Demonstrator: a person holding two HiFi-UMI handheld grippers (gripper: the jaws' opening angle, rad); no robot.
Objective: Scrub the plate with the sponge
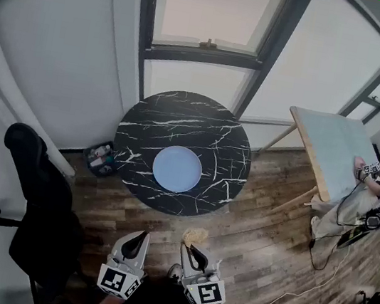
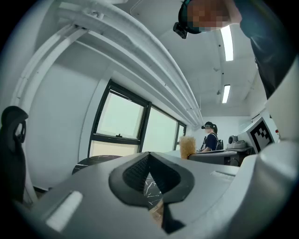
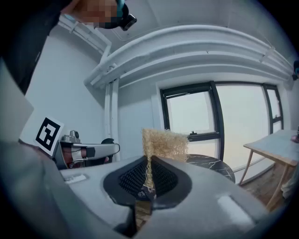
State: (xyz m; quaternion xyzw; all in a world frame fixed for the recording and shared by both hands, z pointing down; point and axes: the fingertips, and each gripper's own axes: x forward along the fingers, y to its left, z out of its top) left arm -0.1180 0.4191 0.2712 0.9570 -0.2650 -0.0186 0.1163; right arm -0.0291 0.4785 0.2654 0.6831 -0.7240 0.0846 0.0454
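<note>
Left tongs [image 2: 149, 164]: yours are closed, empty.
Right tongs [image 3: 148, 173]: you have them clamped on the sponge [image 3: 164, 142].
Sponge: one edge pinched, the rest past the tips, long side crosswise.
Plate [image 1: 176, 168]: flat, mid-bench [image 1: 182, 114], well ahead.

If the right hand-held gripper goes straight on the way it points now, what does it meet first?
Probably the round black marble table, near its front edge; depth is unclear, so it might pass above.
</note>
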